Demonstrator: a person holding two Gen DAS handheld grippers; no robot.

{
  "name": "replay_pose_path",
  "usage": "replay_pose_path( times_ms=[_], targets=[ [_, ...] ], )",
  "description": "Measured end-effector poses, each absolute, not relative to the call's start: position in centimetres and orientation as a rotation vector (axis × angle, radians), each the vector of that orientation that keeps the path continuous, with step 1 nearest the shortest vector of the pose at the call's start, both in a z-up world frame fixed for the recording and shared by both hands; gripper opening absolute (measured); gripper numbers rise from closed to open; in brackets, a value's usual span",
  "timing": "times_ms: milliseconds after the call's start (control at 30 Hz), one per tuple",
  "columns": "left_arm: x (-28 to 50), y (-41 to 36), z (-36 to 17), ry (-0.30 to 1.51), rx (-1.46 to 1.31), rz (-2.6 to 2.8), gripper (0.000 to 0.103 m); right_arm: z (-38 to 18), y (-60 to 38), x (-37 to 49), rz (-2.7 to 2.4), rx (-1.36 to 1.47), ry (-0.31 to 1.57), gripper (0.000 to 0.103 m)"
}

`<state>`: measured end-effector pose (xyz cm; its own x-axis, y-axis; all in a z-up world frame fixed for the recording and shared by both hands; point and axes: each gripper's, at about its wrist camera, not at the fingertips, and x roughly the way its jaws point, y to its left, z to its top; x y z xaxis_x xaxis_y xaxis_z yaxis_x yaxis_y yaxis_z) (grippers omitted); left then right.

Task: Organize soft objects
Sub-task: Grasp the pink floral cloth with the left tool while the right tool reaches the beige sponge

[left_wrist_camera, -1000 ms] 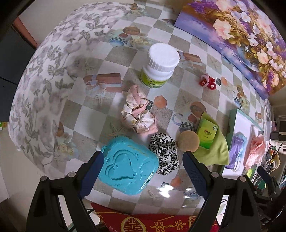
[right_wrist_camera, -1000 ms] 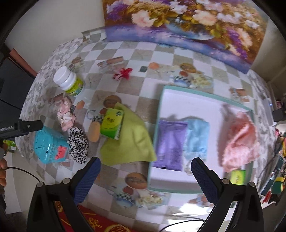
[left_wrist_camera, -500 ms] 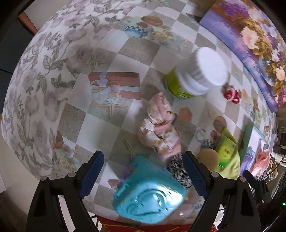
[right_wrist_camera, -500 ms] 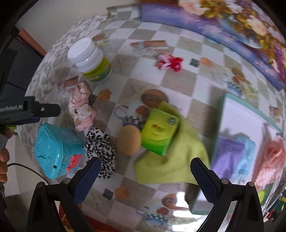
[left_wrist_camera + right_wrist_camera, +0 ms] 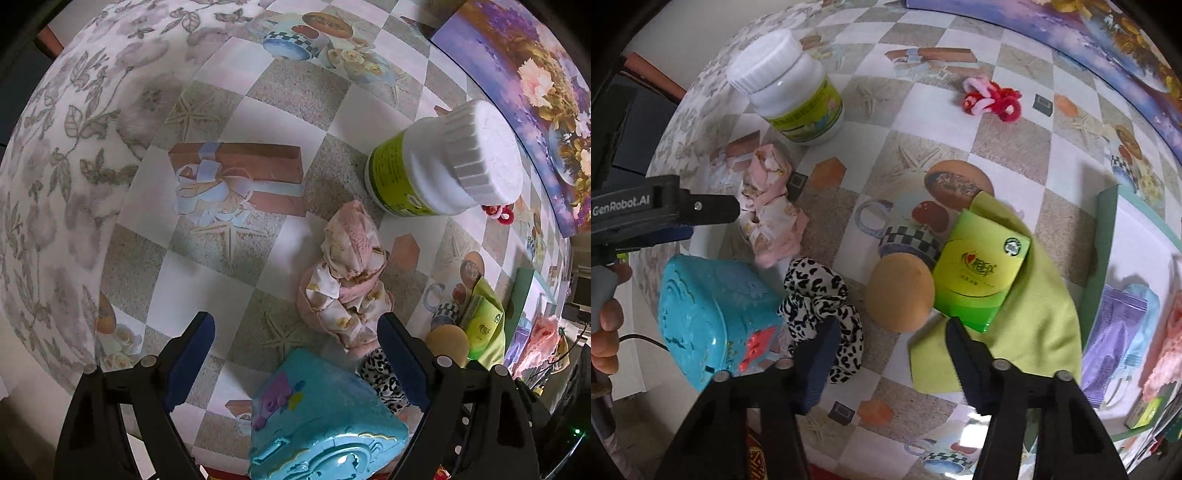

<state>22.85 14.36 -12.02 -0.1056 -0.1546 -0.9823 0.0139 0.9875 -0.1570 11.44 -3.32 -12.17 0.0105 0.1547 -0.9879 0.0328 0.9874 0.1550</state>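
So the left gripper [image 5: 291, 332] was hanging wide apart over the checkered tablecloth [image 5: 229, 240], nothing between its blue-padded fingers [image 5: 192, 343]. Just ahead of its right finger lay the pink floral fabric scrunchie [image 5: 347, 280], crumpled in a little heap, with the white plastic jar with the green label [image 5: 439, 166] standing just beyond it. Underneath that gripper sat the turquoise plastic box with the embossed lid [image 5: 325, 417], and the black-and-white leopard-print scrunchie [image 5: 380, 376] peeked out beside it.

The right gripper [image 5: 886, 332] was also spread and empty, hovering low over the tan round sponge puff [image 5: 899, 293]. That puff was touching the green tissue pack [image 5: 982, 280], which rested on the lime-green cloth [image 5: 1034, 332]. The leopard scrunchie was right by its left finger, pressed against the turquoise box. Further back lay a small red and pink hair tie [image 5: 991, 98]. Off to the right was the teal-rimmed white tray [image 5: 1108, 221] with a purple packet [image 5: 1112, 332] and something pink and fluffy [image 5: 1167, 350] in it, too cut off to identify.
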Motion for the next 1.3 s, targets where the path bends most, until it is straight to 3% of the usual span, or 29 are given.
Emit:
replay_pose_path(
  times_ms=[100,367,500,567,767,800,833,900,1033,1300],
  targets=[
    [23.1,14.3,-12.5,1.674,-0.104,-0.140,0.090,-12.8,-2.4,11.9,0.095,0.150,1.560,0.054],
    [24.7,14.0,-14.3,1.679,-0.108,-0.150,0.090,-14.1,-0.9,13.0,0.094,0.137,1.554,0.026],
    [25.6,13.2,-15.1,1.678,-0.106,-0.166,0.088,-13.8,-1.0,13.9,0.104,0.136,1.541,0.021],
    [26.1,12.3,-15.3,1.678,-0.095,-0.166,0.084,-13.4,-1.4,14.1,0.107,0.140,1.535,0.019],
    [26.6,10.6,-15.9,1.679,-0.083,-0.193,0.049,-12.5,-2.3,14.2,0.106,0.137,1.519,0.015],
    [26.7,10.3,-15.8,1.668,-0.073,-0.206,0.035,-12.4,-2.6,14.2,0.105,0.137,1.517,0.015],
    [26.7,10.0,-15.9,1.670,-0.079,-0.216,0.028,-12.2,-2.9,14.1,0.103,0.138,1.514,0.014],
    [26.8,9.8,-16.0,1.671,-0.091,-0.219,0.021,-11.6,-3.1,13.8,0.102,0.145,1.506,0.013],
    [26.6,9.4,-15.6,1.651,-0.100,-0.220,0.013,-10.8,-3.9,12.8,0.102,0.150,1.495,0.012],
    [23.9,9.7,-11.0,1.585,-0.103,-0.213,0.012,-7.4,-6.2,10.6,0.103,0.158,1.457,0.012]
  ],
)
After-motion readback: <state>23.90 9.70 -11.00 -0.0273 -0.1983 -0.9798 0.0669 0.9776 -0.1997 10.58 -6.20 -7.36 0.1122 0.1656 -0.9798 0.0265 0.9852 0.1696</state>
